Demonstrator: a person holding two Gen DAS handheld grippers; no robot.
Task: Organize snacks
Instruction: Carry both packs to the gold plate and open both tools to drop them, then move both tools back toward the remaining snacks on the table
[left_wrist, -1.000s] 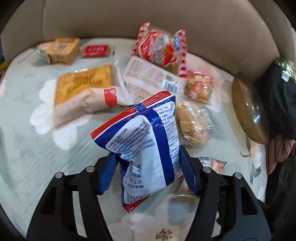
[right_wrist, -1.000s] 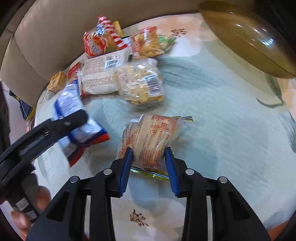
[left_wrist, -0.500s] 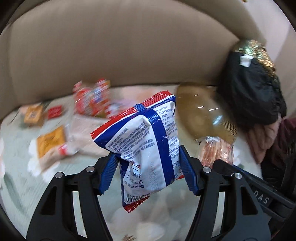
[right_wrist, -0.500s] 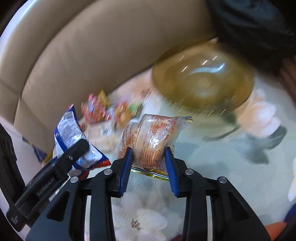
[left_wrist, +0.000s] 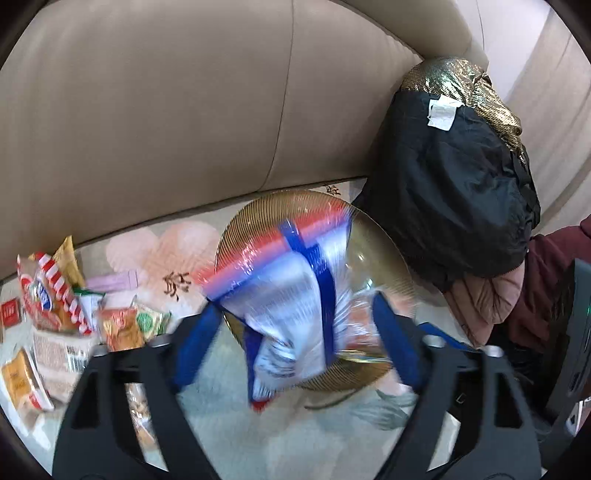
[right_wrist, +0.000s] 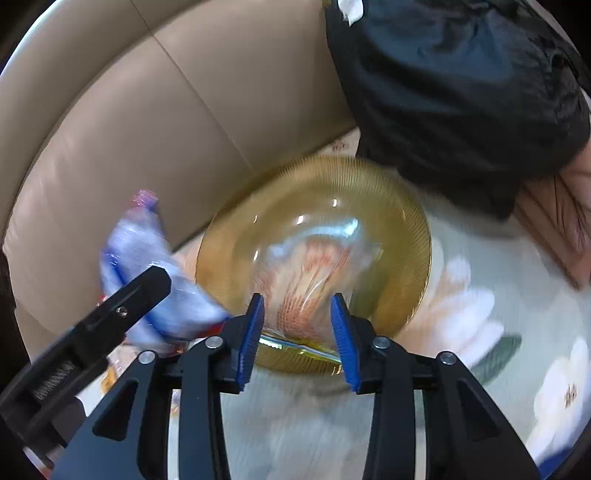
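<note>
The left gripper (left_wrist: 295, 332) has its jaws spread wide, the blurred blue, white and red snack packet (left_wrist: 291, 295) loose between them. The right gripper's (right_wrist: 297, 328) jaws stand parted around the blurred orange-printed clear packet (right_wrist: 310, 280). Both packets are over the ribbed amber glass plate (right_wrist: 406, 221) on the floral sofa cover (right_wrist: 498, 288).

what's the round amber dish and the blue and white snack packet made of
Round amber dish: looks like tinted glass or clear plastic, glossy; the floral cover shows through, highlights glint, and fine ridges ring its rim.
Blue and white snack packet: thin plastic film, shiny and crinkled, with a crimped red top seam; blurred, so details are unclear.
</note>
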